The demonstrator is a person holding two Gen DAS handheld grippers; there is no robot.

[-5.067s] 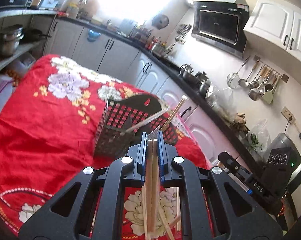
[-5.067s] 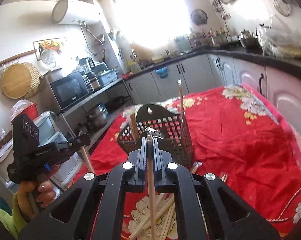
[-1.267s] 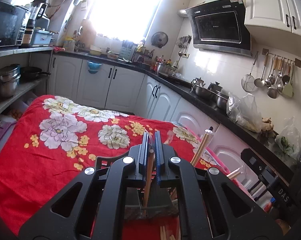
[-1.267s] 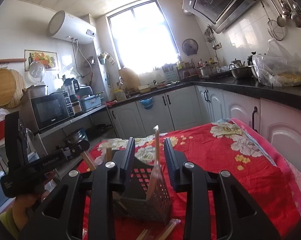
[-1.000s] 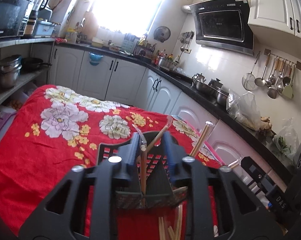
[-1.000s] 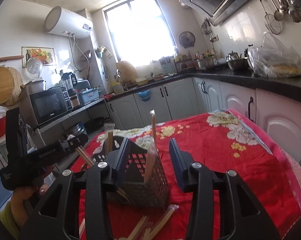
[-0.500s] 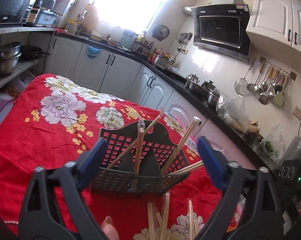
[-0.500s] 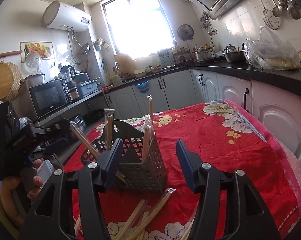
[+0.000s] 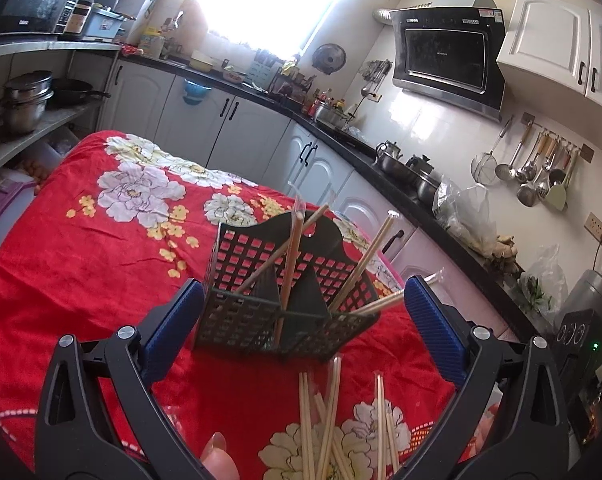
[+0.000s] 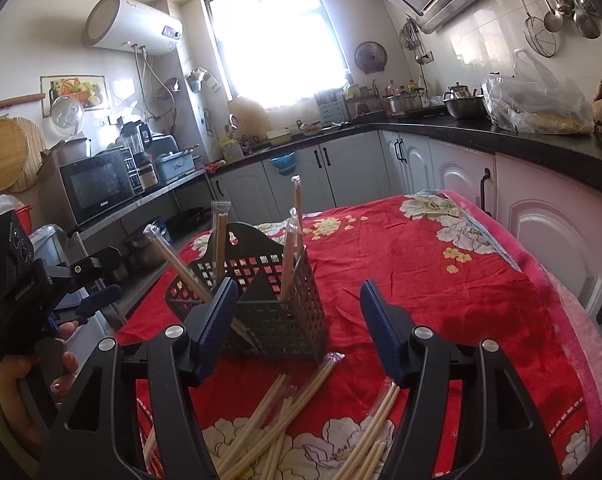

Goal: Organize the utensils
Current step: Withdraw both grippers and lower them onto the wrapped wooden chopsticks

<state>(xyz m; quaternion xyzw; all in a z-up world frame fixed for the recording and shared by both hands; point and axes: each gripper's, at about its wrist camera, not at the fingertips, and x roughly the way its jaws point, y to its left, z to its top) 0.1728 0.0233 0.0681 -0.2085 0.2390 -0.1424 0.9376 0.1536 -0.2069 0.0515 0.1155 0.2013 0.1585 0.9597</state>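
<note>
Left claw [image 9: 301,320] wide, opening, empty; right claw [image 10: 297,316] half-wide, opening, empty. Basket [image 9: 277,304] just ahead, chopsticks [image 9: 329,420] loose below. Risk: claw clips leaning sticks, tips basket.

The left claw [image 9: 301,322] is pointing forward and slightly downward, its jaws opening and standing wide apart with nothing pressed between the blue pads [image 9: 172,326]. A fingertip [image 9: 217,454] is showing beneath it. The right claw [image 10: 299,322] is angling slightly downward too, its jaws opening with no grip. The left hand [image 10: 29,376] is clasping its claw's handle.
</note>
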